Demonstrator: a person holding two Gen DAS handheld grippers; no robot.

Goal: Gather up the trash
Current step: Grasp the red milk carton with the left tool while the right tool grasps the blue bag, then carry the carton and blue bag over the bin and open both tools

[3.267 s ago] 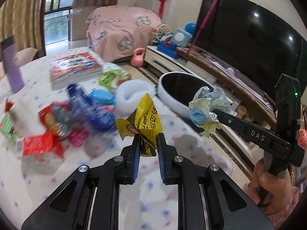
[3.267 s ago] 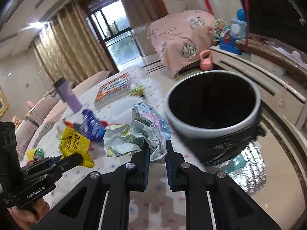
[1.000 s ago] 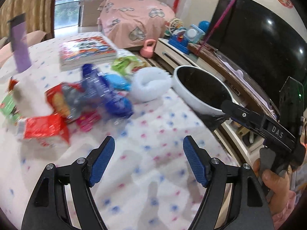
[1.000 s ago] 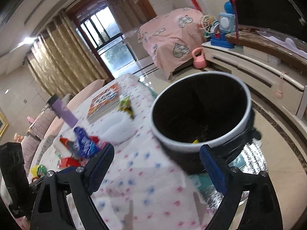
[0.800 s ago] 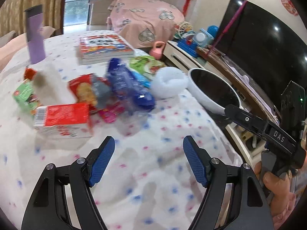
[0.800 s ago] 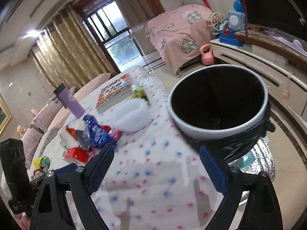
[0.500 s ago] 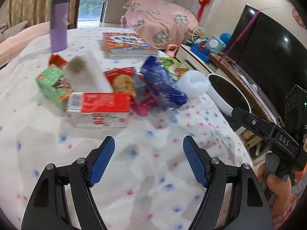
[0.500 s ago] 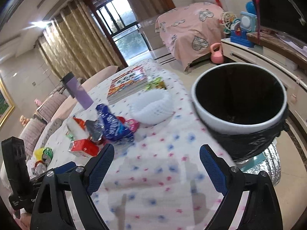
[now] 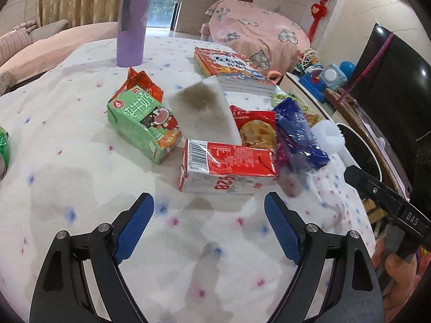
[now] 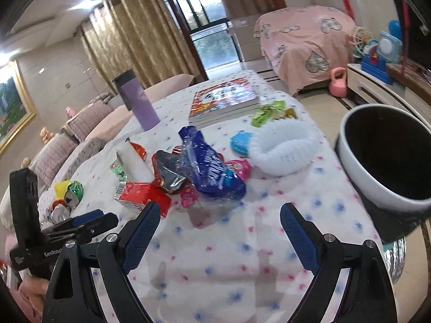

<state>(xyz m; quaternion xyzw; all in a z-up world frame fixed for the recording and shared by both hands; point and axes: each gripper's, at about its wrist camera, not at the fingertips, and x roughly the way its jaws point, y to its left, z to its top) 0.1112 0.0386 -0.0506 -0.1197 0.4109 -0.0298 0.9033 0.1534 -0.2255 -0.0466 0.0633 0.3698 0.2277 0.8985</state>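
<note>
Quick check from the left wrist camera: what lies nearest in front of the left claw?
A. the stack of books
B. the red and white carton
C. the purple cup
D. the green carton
B: the red and white carton lies just ahead of the empty left claw, whose jaws are opening.

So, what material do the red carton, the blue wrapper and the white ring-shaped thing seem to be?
Red carton: coated paperboard, judging by sharp folds and a printed barcode.
Blue wrapper: thin glossy plastic film, crinkled and partly see-through.
White ring-shaped thing: probably soft foam netting; its surface looks ribbed and matte.
</note>
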